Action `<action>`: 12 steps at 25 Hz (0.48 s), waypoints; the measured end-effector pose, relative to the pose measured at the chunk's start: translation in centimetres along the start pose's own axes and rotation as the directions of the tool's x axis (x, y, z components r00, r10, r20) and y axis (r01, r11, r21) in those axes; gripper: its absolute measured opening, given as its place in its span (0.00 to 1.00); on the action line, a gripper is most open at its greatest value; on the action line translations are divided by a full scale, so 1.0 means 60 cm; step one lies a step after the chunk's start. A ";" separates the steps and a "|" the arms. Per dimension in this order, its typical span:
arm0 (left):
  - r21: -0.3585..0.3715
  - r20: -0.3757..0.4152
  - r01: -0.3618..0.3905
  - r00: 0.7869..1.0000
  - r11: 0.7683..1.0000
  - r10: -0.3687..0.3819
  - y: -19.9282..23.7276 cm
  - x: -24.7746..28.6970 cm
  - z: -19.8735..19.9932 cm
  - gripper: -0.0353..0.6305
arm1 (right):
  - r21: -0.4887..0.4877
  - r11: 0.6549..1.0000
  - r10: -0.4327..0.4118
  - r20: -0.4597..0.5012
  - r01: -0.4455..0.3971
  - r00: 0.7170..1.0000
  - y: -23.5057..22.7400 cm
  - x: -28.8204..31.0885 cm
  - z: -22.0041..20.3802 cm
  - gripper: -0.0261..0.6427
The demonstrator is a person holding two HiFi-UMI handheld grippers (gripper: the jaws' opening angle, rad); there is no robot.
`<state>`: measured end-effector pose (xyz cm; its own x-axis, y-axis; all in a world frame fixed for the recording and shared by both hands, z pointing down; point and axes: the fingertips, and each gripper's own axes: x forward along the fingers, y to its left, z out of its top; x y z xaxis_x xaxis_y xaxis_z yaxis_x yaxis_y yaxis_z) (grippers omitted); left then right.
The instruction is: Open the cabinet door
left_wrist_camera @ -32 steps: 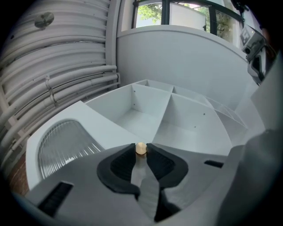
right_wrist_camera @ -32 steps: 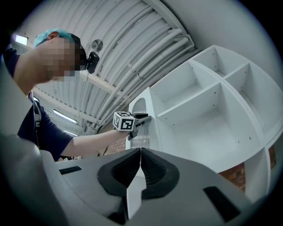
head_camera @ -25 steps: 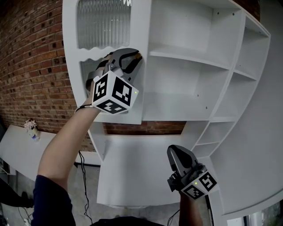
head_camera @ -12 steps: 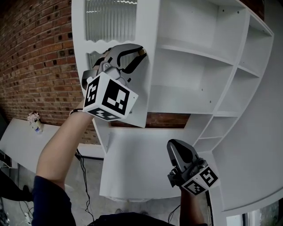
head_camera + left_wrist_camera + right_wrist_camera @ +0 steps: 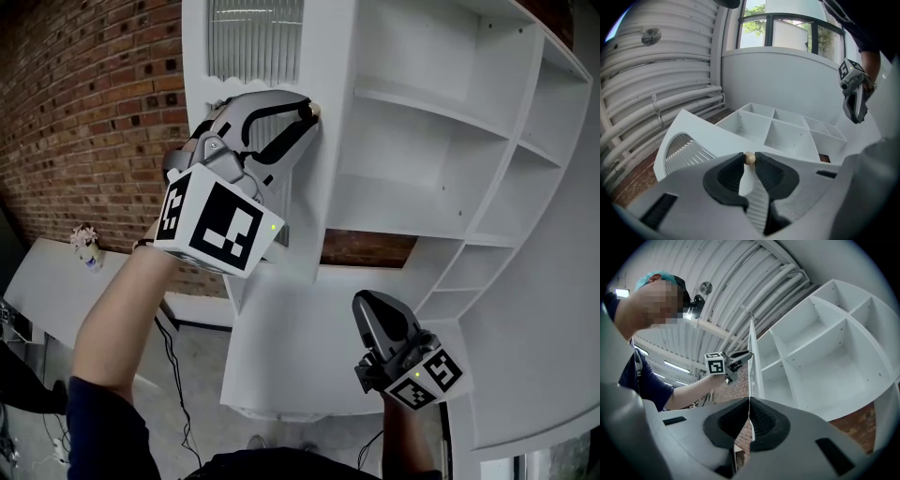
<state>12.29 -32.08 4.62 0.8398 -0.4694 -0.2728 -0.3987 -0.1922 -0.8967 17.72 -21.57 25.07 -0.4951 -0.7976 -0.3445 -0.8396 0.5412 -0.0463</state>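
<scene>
A white cabinet door (image 5: 323, 112) with a ribbed glass pane (image 5: 255, 42) stands swung out from the white shelf unit (image 5: 441, 141). My left gripper (image 5: 309, 112) is shut on the door's small brass knob (image 5: 749, 159), which sits between its tips in the left gripper view. The door (image 5: 755, 363) shows edge-on in the right gripper view, with the left gripper (image 5: 743, 355) at its edge. My right gripper (image 5: 366, 325) hangs low in front of the cabinet, shut with nothing between its fingers.
A brick wall (image 5: 84, 112) runs behind the cabinet on the left. The open shelves (image 5: 427, 187) lie to the right of the door. A white table (image 5: 56, 281) with a small flower pot (image 5: 86, 246) stands at lower left. Cables (image 5: 178, 375) trail on the floor.
The door has swung further out, now seen more edge-on in the head view. My left gripper moved with the knob. The right gripper stayed nearly where it was.
</scene>
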 end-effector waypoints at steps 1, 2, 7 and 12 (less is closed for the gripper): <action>0.010 0.005 0.000 1.000 1.000 0.000 0.002 -0.009 0.002 0.17 | 0.000 1.000 0.004 0.000 -0.004 1.000 0.005 0.003 0.000 0.08; 0.019 0.009 0.001 1.000 1.000 -0.001 0.004 -0.016 0.004 0.17 | 0.000 1.000 0.009 0.000 -0.009 1.000 0.008 0.005 0.000 0.08; 0.040 0.009 0.006 1.000 0.999 -0.006 0.010 -0.046 0.014 0.17 | 0.006 0.999 0.034 -0.003 -0.034 0.999 0.017 0.013 0.000 0.08; 0.086 -0.012 0.019 1.000 0.996 -0.019 0.013 -0.060 0.028 0.17 | 0.012 0.997 0.072 -0.007 -0.072 0.997 0.008 0.016 0.005 0.08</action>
<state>9.59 -29.11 4.29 0.8426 -0.4758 -0.2521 -0.3491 -0.1264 -0.9285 16.93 -21.97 24.43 -0.5555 -0.7586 -0.3405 -0.7994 0.6000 -0.0326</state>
